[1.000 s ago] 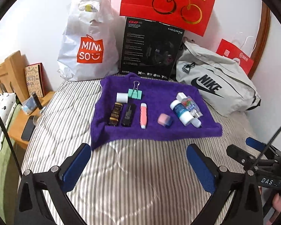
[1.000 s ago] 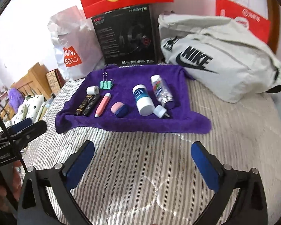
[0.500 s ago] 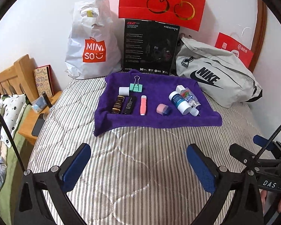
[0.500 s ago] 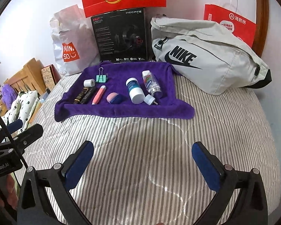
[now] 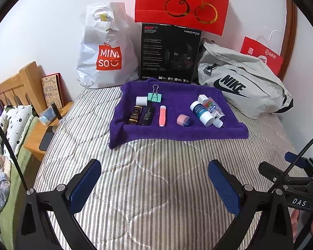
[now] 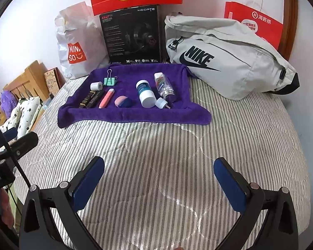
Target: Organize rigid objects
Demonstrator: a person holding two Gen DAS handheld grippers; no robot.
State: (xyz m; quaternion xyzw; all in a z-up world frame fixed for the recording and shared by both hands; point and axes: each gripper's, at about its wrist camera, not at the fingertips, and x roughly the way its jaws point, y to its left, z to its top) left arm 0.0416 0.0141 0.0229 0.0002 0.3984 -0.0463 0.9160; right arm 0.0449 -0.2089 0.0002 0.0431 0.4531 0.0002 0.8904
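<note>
Wooden nightstand (image 5: 50, 129) shows only from the left gripper (image 5: 154, 179).

White wall (image 5: 41, 20), striped bed (image 5: 156, 177) — wooden headboard (image 5: 14, 87), perhaps nightstand (image 5: 41, 139) — leftward

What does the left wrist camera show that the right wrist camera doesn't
Only the left wrist view shows the wooden bedside table with a dark phone lying on it, and the right gripper at its right edge. Only the right wrist view shows the left gripper at its left edge. Both share the purple towel with the green binder clip, pink tube and white bottle on it, plus the grey Nike bag. Each gripper's fingers are spread and hold nothing.
</note>
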